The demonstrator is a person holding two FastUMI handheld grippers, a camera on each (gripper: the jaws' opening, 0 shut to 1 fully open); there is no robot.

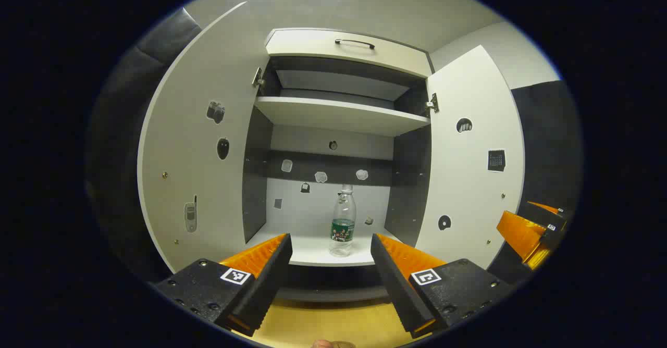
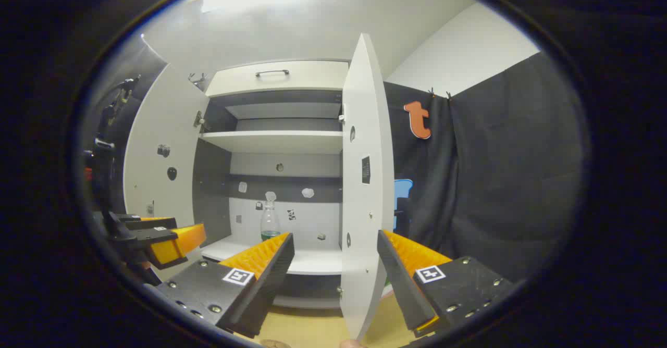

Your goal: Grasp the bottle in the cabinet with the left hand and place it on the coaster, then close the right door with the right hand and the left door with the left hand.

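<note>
1. Two cabinet doors stand open before you: the left door swung wide, the right door swung out on its hinges.
2. Your left gripper is open, its fingers spread wide and holding nothing, aimed straight at the cabinet.
3. Your bottle stands upright on the bottom shelf, near the shelf's front edge and roughly midway between its side walls, well apart from your left gripper.
4. It is a clear bottle with a green label band, and it appears framed in the gap between your left fingers.
5. Your right gripper is also open and empty, with the right door seen edge-on between its fingers; whether either finger touches the door, you cannot tell from here.
6. From the right gripper view, the bottle sits on the bottom shelf to the left of that door edge.
7. Your right gripper appears at the right edge of the left gripper view, beside the right door.
8. Small stickers dot the cabinet's back wall and both doors.
9. A middle shelf sits above the bottle, and a handle is on the top panel.
</note>
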